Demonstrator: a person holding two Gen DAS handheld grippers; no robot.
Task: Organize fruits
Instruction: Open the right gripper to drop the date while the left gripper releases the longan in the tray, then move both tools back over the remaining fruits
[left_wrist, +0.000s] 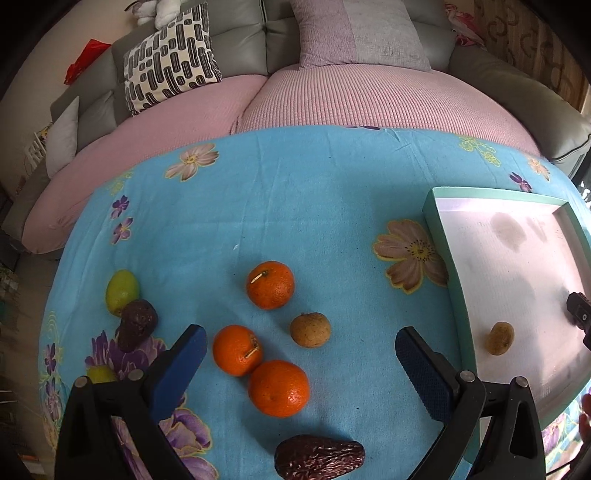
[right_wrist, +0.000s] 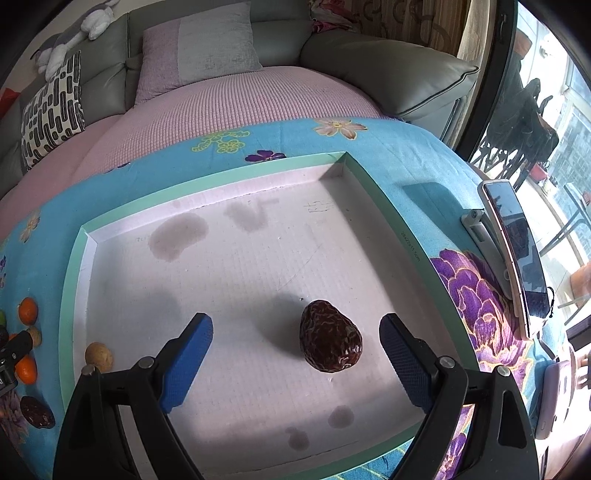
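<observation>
Date (right_wrist: 330, 340) inside tray (right_wrist: 384, 201), between wide-open right tool (right_wrist: 295, 338) fingers, untouched, long axis running away from tool. Left tool (left_wrist: 300, 349) spread wide, empty, over oranges (left_wrist: 237, 350) beside tray.

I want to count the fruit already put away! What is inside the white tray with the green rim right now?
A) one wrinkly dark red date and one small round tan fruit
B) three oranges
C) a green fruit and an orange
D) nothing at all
A: the right wrist view shows only the wrinkly dark red date and the small round tan fruit inside the white tray with the green rim.
</observation>
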